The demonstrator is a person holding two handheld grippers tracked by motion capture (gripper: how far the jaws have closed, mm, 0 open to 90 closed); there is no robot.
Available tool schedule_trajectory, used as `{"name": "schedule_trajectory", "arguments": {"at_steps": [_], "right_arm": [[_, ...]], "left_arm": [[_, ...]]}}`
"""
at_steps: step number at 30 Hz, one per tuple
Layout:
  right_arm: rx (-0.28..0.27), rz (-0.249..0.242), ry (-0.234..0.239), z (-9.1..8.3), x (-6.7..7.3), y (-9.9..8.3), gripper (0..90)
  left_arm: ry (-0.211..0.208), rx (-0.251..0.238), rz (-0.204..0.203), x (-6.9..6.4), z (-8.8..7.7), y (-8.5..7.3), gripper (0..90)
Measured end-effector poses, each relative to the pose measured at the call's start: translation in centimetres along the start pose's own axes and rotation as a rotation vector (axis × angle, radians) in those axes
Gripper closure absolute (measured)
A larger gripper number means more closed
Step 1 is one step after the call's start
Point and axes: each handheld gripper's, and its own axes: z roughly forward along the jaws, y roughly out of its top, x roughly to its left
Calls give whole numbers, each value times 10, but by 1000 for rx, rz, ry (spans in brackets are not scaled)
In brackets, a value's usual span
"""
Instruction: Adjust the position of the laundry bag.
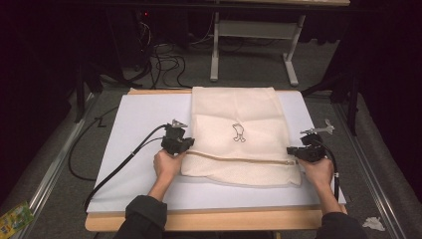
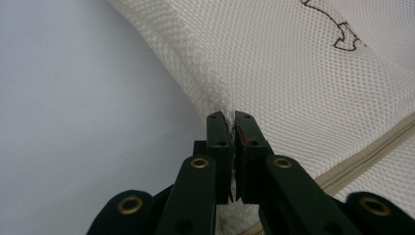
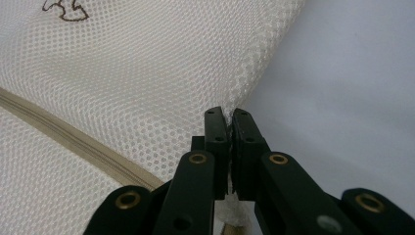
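A cream mesh bag (image 1: 234, 124) with a beige zipper (image 1: 239, 159) and a small dark outline drawing (image 1: 238, 133) lies flat on a white board (image 1: 144, 114). My left gripper (image 1: 185, 147) pinches the bag's left edge just above the zipper. In the left gripper view the jaws are shut on the mesh bag (image 2: 293, 73), with the mesh edge squeezed at the left gripper (image 2: 230, 116). My right gripper (image 1: 293, 151) grips the bag's right edge at the zipper's end. In the right gripper view the mesh bag (image 3: 122, 83) is clamped by the right gripper (image 3: 227, 113).
The white board rests on a wooden table (image 1: 199, 219). A black cable (image 1: 119, 167) trails from the left gripper across the board. White table legs (image 1: 215, 50) and loose cables stand on the floor beyond. A yellow-green packet (image 1: 12, 219) lies on the floor at the lower left.
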Motion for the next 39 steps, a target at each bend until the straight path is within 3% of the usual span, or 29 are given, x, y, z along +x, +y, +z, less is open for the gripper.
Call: {"name": "schedule_trajectory", "arguments": {"at_steps": [39], "right_arm": [[-31,-69,113,13,47,7,886]], "left_arm": [[65,-19,-20,34,-45,-29,867]]}}
